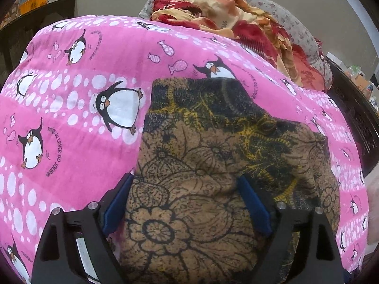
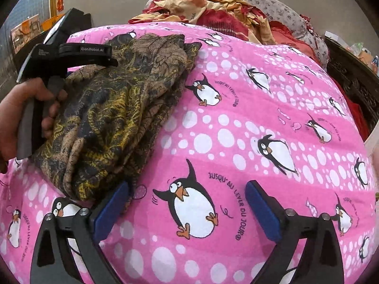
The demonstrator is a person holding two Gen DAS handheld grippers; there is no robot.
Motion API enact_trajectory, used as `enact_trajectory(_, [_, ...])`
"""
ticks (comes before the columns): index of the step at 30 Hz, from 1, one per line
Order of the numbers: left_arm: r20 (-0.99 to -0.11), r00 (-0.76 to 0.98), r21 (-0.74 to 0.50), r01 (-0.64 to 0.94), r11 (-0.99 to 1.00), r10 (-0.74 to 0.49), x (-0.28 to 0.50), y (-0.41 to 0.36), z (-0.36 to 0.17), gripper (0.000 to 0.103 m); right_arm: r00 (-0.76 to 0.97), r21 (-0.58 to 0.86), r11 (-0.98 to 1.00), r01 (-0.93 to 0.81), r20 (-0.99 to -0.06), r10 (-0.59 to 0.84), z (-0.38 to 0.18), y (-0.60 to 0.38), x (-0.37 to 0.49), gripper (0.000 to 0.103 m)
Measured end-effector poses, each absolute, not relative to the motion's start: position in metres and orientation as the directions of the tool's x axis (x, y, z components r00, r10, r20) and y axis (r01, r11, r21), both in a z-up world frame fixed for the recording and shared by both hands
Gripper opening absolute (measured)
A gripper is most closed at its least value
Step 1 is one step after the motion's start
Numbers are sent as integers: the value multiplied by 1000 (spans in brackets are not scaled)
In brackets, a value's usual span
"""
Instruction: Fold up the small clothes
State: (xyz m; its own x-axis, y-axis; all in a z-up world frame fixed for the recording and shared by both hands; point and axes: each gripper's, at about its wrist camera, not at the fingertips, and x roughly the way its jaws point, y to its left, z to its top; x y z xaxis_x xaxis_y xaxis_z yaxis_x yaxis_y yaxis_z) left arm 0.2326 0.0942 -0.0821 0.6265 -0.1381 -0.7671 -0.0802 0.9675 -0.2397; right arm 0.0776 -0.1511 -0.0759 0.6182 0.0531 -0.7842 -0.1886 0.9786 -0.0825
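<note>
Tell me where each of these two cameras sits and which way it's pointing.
Left wrist: rides the left gripper, looking along its blue fingers over the brown floral garment between them.
Right wrist: rides the right gripper, open over the pink penguin sheet; the person's left hand shows.
Shared: garment, sheet, red blanket pile.

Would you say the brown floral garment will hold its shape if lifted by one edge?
Probably not: the brown floral garment lies in soft, rumpled folds, so it would likely droop. It looks thin and light, and may drag across the pink penguin sheet.
</note>
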Motion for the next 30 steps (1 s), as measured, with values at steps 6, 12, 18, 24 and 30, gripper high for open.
enact_trajectory(6, [-766, 622, -259, -69, 963, -162, 234, 96, -84, 92, 604, -68, 980, -189, -795, 61, -80, -152, 83, 103])
enact_trajectory(12, [-783, 594, -258, -42, 965, -184, 239, 92, -84, 103, 600, -72, 980, -188, -798, 56, -79, -152, 84, 103])
enact_trajectory(18, [-805, 568, -234, -38, 971, -172, 244, 88, -85, 103, 596, -59, 980, -192, -800, 69, -80, -151, 85, 103])
enact_trajectory(24, [-831, 512, -253, -2, 968, -216, 250, 91, -80, 103, 575, -104, 970, -219, -817, 42, -80, -146, 87, 103])
enact_trajectory(30, [-715, 623, -251, 194, 948, -317, 177, 105, -33, 101, 561, -41, 936, -348, -810, 173, -32, -149, 82, 88])
